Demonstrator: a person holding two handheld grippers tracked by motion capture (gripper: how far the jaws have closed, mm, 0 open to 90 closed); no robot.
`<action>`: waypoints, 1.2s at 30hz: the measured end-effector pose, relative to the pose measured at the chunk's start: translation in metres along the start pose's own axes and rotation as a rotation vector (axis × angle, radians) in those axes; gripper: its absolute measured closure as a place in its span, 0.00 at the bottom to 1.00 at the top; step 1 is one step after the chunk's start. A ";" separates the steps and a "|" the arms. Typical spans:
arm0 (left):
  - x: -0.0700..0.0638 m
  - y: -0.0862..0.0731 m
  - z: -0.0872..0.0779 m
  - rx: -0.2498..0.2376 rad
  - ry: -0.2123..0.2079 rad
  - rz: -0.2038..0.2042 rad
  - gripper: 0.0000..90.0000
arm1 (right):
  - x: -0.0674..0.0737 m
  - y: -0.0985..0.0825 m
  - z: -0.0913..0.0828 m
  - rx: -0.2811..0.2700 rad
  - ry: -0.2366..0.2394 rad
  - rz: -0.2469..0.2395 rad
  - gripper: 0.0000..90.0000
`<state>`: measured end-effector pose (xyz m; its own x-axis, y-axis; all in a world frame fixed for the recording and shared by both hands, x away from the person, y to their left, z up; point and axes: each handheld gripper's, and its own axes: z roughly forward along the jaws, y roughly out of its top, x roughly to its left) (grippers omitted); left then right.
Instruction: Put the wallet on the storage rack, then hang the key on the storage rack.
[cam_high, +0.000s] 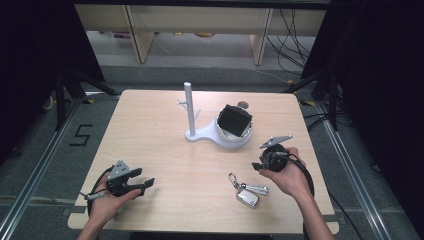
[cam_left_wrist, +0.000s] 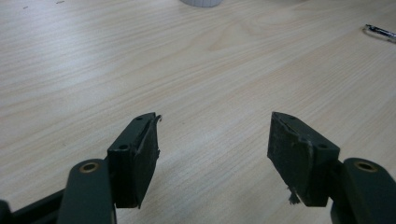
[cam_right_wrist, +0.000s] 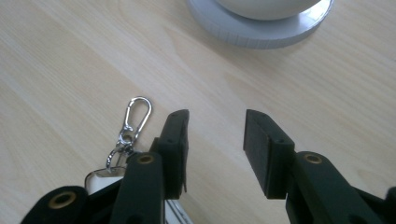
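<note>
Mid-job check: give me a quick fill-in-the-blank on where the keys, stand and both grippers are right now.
1. The key ring lies on the table nearer the ____ gripper.
2. Both the left gripper and the right gripper have their jaws ____.
3. The black box sits in the bowl of the ____ stand.

Missing words: right; open; white

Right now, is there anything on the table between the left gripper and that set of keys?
No. In the high view, bare wood runs from the left gripper to the key fob with its carabiner; nothing lies on that stretch of table.
</note>
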<state>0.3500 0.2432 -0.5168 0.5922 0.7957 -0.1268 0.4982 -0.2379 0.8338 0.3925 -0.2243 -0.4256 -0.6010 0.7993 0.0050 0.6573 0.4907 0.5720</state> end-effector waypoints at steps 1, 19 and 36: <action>0.000 0.000 0.000 0.000 -0.001 0.002 0.37 | 0.001 -0.001 0.001 -0.002 0.002 -0.002 0.69; 0.001 0.000 -0.002 -0.014 0.004 0.001 0.37 | 0.021 -0.006 0.015 0.019 0.055 0.015 0.69; -0.003 -0.001 -0.006 -0.033 -0.004 0.016 0.37 | 0.046 0.004 0.033 0.078 0.118 0.055 0.76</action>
<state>0.3440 0.2442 -0.5143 0.6020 0.7901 -0.1154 0.4679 -0.2320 0.8528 0.3822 -0.1745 -0.4500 -0.6094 0.7816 0.1331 0.7209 0.4765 0.5032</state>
